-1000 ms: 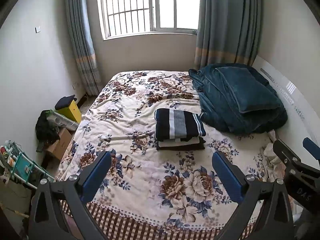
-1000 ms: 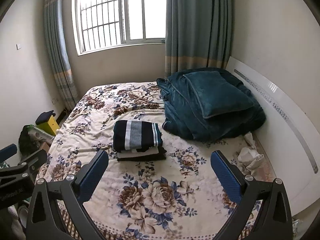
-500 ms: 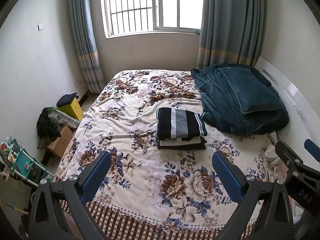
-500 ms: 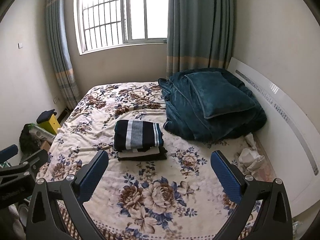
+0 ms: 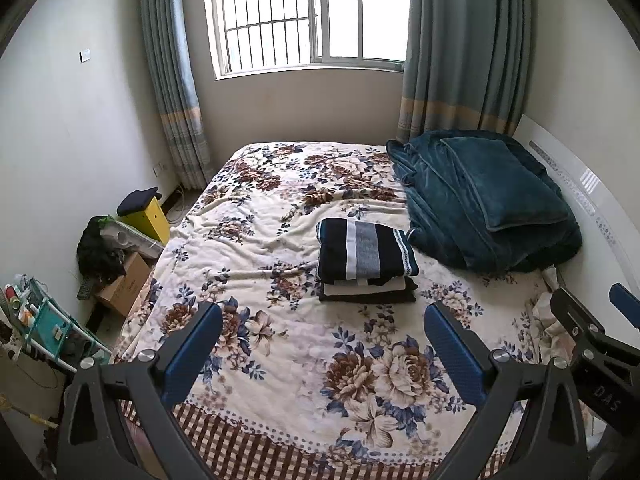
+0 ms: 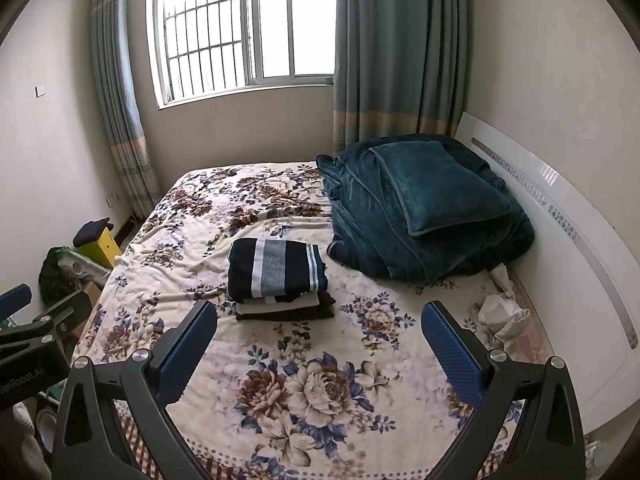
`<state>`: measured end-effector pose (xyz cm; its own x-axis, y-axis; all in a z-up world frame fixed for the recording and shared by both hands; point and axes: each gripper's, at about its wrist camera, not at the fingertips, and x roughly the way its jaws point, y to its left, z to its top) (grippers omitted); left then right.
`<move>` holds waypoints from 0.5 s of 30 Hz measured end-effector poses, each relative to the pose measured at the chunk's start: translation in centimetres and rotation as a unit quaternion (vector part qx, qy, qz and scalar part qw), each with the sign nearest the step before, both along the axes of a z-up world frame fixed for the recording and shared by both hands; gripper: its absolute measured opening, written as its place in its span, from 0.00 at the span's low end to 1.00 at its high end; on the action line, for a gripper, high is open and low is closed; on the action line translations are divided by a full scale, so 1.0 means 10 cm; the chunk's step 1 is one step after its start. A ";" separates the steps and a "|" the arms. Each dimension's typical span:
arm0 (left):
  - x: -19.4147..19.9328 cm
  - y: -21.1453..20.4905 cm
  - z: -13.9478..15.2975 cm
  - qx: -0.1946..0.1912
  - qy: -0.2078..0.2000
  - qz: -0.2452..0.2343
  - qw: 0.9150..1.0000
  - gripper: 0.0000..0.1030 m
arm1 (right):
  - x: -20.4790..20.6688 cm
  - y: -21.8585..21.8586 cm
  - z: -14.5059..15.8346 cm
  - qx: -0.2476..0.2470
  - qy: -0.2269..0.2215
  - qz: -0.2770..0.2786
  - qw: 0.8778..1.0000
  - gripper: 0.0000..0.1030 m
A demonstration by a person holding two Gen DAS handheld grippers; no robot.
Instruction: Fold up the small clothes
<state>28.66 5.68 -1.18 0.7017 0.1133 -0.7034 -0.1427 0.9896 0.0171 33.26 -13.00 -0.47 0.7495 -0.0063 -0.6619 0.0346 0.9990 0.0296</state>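
lower clothes in stack (image 5: 366, 294): only front edges show under striped top (image 5: 366, 250) | right gripper (image 5: 624, 306): mostly cut by frame edge in left view | crumpled cloth (image 6: 500, 314): kind unclear | shelf (image 5: 48, 328): items too small to tell

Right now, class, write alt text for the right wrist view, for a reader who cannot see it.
A stack of folded clothes, striped on top, sits mid-bed on a flowered bedspread, with the open right gripper in the foreground holding nothing. A dark green blanket is heaped by the headboard, below a barred window.
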 end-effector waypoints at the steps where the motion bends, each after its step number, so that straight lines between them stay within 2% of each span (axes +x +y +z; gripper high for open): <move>1: 0.00 0.01 0.01 0.001 -0.001 -0.001 1.000 1.00 | 0.00 0.00 0.00 -0.001 0.000 0.000 1.000 1.00; 15: -0.01 0.00 -0.01 0.001 -0.004 0.005 1.000 1.00 | -0.01 0.01 -0.01 0.001 0.000 0.001 1.000 1.00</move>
